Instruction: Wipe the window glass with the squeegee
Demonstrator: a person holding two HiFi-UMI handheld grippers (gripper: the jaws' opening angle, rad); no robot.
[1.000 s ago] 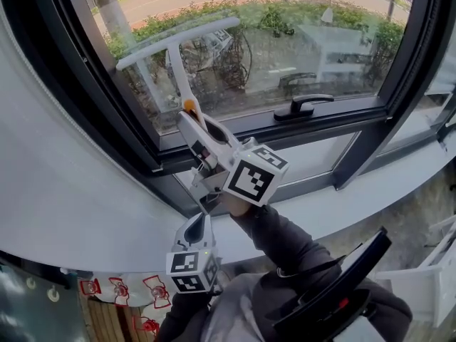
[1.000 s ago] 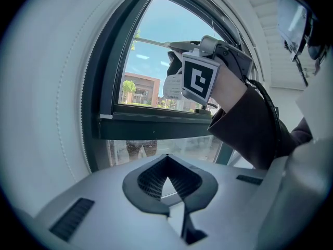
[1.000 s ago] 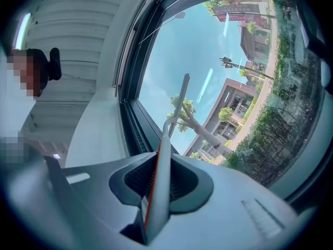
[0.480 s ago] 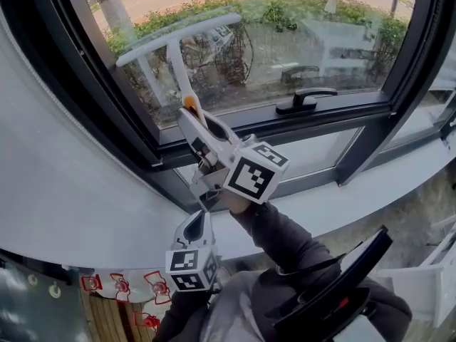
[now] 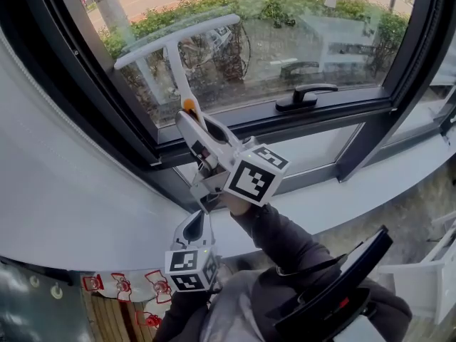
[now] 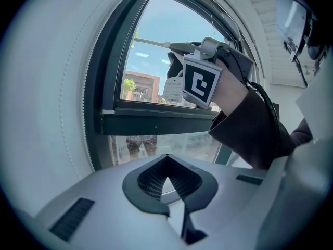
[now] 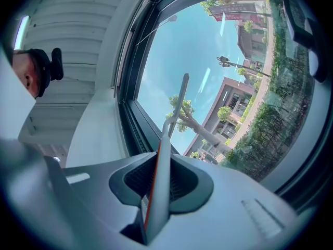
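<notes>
Tightly, right claw (image 5: 189,116) pinches squeegee (image 5: 176,63) (blade beyond tips).

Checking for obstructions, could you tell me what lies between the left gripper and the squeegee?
In the head view, only the right gripper, shut on the squeegee, lies above the left gripper.

**Window tally: one squeegee, two grippers**

There is one squeegee (image 5: 178,63), up and to the left of the single window handle (image 5: 305,95). There are two grippers: the right gripper (image 5: 187,116) to the left of the window handle, and the left gripper (image 5: 196,228) well below and to the left of it. Each carries one marker cube, so there are two: one (image 5: 255,175) below and left of the handle, the other (image 5: 191,269) lower again. There are two panes: the large window glass (image 5: 313,38) above the handle and one narrow lower pane (image 5: 317,155) beneath it.
</notes>
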